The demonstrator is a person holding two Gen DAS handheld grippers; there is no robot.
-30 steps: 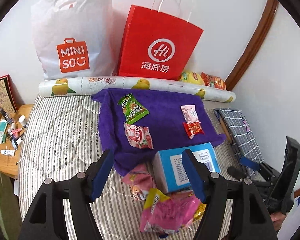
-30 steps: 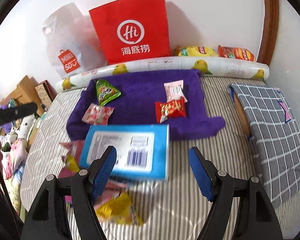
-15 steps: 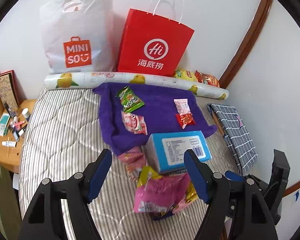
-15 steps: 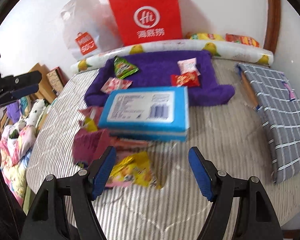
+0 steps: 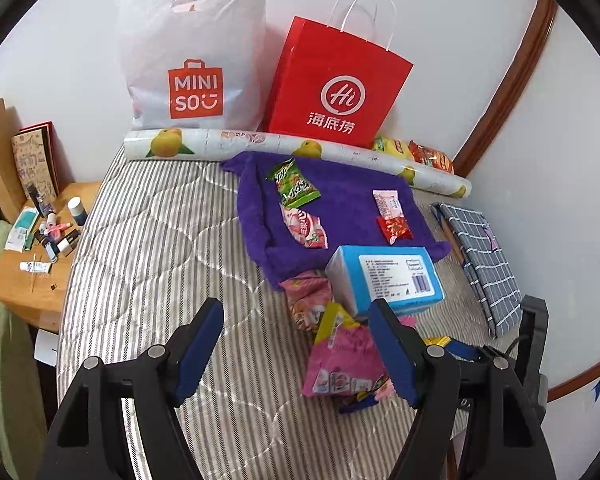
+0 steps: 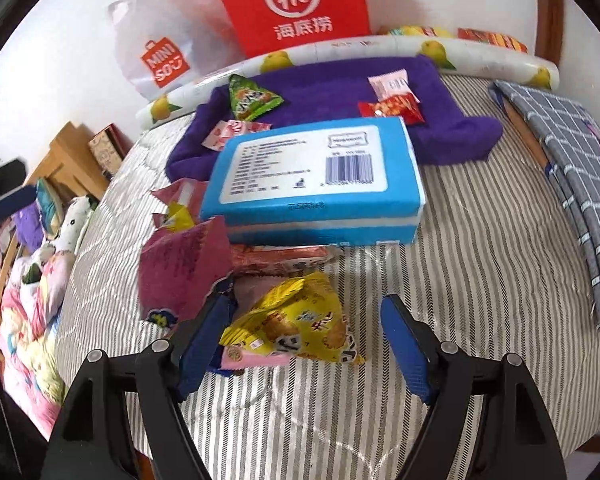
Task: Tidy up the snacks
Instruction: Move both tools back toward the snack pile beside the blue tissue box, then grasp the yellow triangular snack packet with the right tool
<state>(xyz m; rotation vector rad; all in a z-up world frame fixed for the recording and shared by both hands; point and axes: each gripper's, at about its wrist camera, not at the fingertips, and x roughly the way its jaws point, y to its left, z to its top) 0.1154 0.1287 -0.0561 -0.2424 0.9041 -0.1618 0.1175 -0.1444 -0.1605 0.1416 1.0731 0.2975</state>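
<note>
A blue box rests on a heap of snack packets at the near edge of a purple towel. On the towel lie a green packet, a pink-white one, a pale pink one and a red one. My left gripper hangs open above the striped mattress, with a magenta packet by its right finger. My right gripper is low over the heap with its jaws opening. A yellow packet lies between them, unpressed.
A white Miniso bag and a red paper bag stand against the wall behind a fruit-print roll. Chip packets lie behind the roll. A checked grey cloth covers the right side. A wooden bedside table holds small bottles.
The right gripper has dropped toward the heap, so the yellow packet now sits between its fingers. The left gripper has drawn back, and the box and towel look smaller.
</note>
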